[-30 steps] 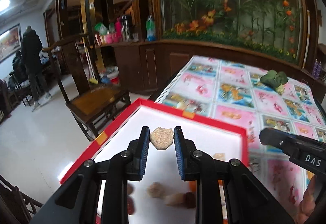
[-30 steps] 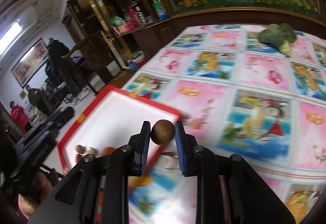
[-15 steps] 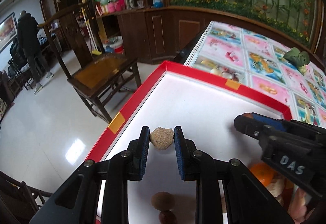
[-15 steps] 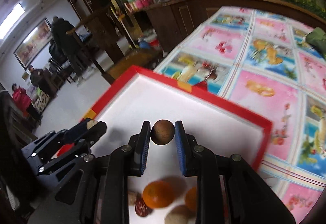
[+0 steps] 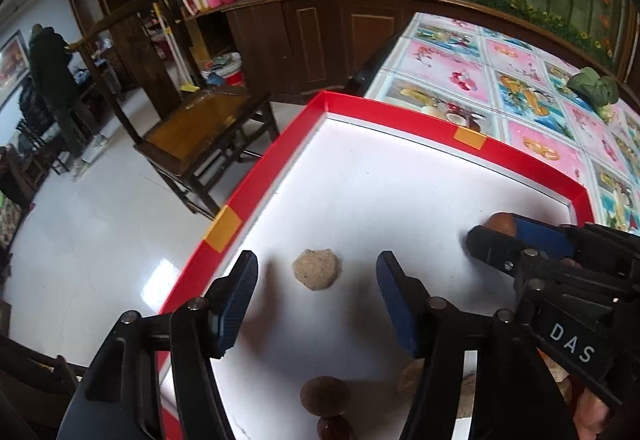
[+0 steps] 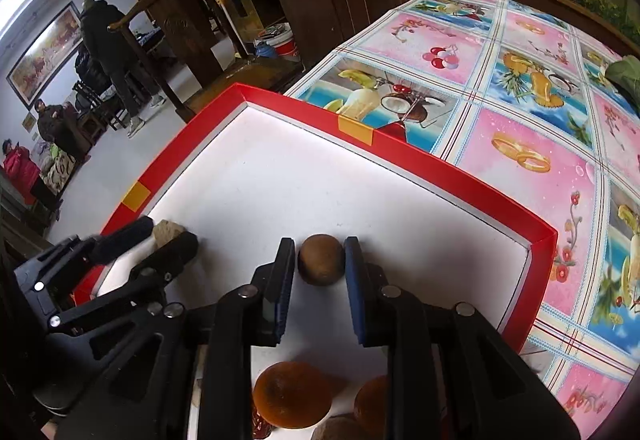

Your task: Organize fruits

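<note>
Left tongs [image 5: 316, 288] just opened; right tongs [image 6: 320, 272] close beside; oranges [image 6: 292, 394] behind.

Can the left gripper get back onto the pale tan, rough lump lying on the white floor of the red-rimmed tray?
Probably yes. The left gripper has just been opening, and the pale tan lump lies free between its spread jaws on the red-rimmed tray, nothing blocking. The right gripper sits well aside.

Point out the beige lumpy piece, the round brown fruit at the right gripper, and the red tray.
beige lumpy piece [image 5: 316, 269], left wrist view, centre of its top face.
round brown fruit [image 6: 321, 259], right wrist view, middle of its front.
red tray [image 6: 440, 164], right wrist view, far rim.
</note>
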`<state>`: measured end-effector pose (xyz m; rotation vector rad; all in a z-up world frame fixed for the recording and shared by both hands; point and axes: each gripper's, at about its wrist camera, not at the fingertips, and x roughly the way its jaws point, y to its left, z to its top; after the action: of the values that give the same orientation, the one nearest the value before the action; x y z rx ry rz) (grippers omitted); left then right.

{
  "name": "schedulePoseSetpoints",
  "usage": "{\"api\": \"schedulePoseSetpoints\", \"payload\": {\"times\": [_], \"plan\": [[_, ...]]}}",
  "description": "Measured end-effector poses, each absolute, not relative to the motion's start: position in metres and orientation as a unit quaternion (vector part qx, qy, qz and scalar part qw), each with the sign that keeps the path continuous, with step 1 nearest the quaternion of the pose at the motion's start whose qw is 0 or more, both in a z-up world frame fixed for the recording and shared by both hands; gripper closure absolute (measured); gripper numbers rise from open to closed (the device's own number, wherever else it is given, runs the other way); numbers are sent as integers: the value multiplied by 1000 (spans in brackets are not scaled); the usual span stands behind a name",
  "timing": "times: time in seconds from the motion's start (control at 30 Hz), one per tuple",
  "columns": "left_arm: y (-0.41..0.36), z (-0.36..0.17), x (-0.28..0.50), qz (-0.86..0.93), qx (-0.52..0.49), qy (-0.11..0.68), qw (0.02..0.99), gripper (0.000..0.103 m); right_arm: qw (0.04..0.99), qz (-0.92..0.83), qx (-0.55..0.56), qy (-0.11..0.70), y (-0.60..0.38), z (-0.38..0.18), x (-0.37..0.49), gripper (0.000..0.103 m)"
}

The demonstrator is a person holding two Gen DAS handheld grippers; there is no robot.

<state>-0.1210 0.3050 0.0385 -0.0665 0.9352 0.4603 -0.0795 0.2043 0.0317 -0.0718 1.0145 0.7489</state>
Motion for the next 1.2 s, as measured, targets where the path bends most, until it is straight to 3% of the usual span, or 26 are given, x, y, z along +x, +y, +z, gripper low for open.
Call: {"api": "schedulePoseSetpoints", "payload": {"times": [0.1,0.33,0.9,1.07,1.2], "plan": [[299,42,-125,230,-24,441,867,36,809,347,-34,474,201,32,-79,61],[275,70,-143,259,-5,388,885,25,821,350,15,451,172,52,-74,50],[218,110,-172,258,-19,292,921,21,886,297,17,356,65,87,-96,45],[208,113,-175,261,-20,277,925,21,907,302,31,293,38,105,-117,33],[205,114,-179,265,-21,262,928,20,922,309,35,231,24,120,-139,15]]}}
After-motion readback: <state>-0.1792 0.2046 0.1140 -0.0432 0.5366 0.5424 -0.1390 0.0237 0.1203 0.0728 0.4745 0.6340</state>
